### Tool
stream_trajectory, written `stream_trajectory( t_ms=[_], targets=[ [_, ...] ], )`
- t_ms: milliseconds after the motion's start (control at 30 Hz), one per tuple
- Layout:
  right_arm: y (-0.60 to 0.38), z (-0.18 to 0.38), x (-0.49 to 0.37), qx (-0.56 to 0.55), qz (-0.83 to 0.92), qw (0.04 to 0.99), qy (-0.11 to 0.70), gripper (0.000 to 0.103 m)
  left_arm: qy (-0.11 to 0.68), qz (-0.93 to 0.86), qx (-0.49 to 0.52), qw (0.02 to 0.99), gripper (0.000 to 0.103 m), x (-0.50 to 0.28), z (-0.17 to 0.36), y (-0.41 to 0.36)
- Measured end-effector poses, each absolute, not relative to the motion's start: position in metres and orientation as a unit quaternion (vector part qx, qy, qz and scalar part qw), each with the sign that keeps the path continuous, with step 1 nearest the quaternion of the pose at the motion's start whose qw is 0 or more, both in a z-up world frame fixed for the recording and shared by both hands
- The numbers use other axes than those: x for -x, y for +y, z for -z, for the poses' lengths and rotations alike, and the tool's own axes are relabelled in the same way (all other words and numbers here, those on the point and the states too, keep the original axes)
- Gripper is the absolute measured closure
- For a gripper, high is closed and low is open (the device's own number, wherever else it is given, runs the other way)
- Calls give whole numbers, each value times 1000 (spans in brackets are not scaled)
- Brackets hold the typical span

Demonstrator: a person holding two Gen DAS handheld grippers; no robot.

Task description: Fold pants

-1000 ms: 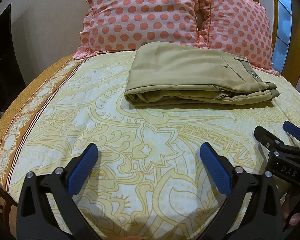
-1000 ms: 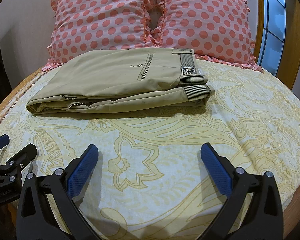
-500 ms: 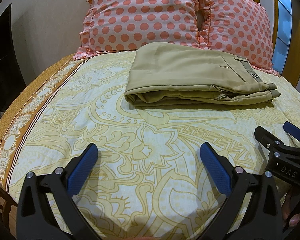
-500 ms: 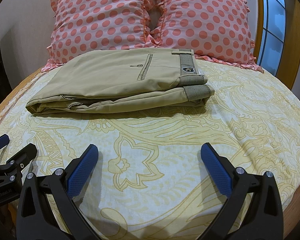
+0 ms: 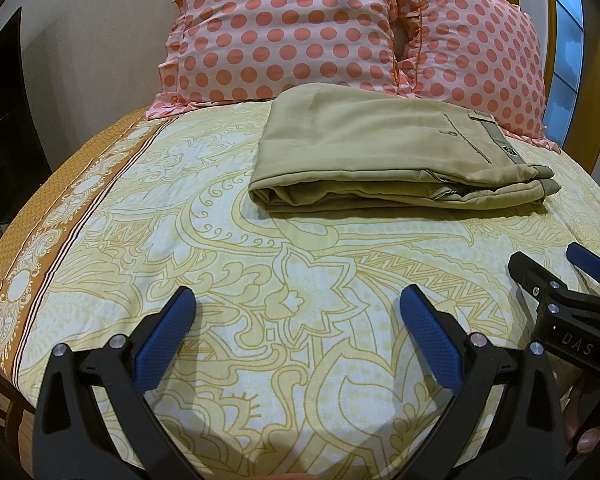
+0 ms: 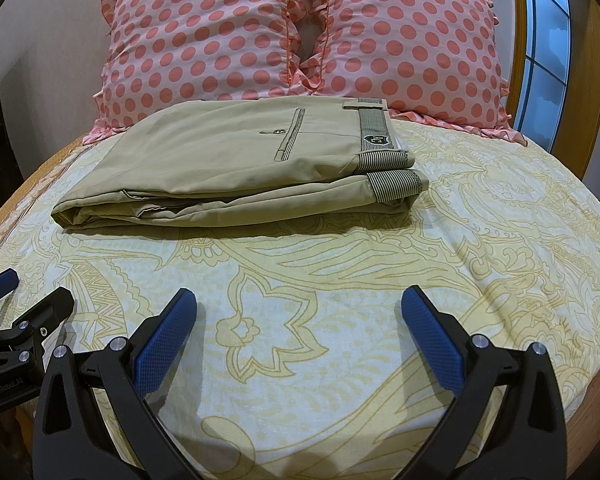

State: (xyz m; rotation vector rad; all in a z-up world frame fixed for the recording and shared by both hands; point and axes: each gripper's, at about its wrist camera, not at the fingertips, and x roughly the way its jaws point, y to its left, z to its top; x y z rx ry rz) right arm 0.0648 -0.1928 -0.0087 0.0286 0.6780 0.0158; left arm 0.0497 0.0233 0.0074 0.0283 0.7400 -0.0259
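Khaki pants (image 5: 380, 156) lie folded in a flat stack on the bed, in front of the pillows; they also show in the right wrist view (image 6: 236, 168), striped waistband to the right. My left gripper (image 5: 298, 320) is open and empty, low over the sheet, well short of the pants. My right gripper (image 6: 298, 320) is open and empty too, beside the left one. The right gripper shows at the right edge of the left wrist view (image 5: 556, 268), and the left gripper at the left edge of the right wrist view (image 6: 24, 292).
Two pink polka-dot pillows (image 5: 288, 28) (image 6: 412, 44) lean against the wall behind the pants. The yellow patterned sheet (image 5: 300, 264) covers the bed, with an orange border (image 5: 80, 208) at its left edge. A window (image 6: 548, 48) is at the right.
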Motion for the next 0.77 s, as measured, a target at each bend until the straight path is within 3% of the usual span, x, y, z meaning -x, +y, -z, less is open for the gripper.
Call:
stream_trajectory(
  t_ms=[767],
  targets=[
    [-192, 8, -65, -14, -7, 943, 333, 1, 358, 18, -16, 933, 2, -50, -7, 23]
  ],
)
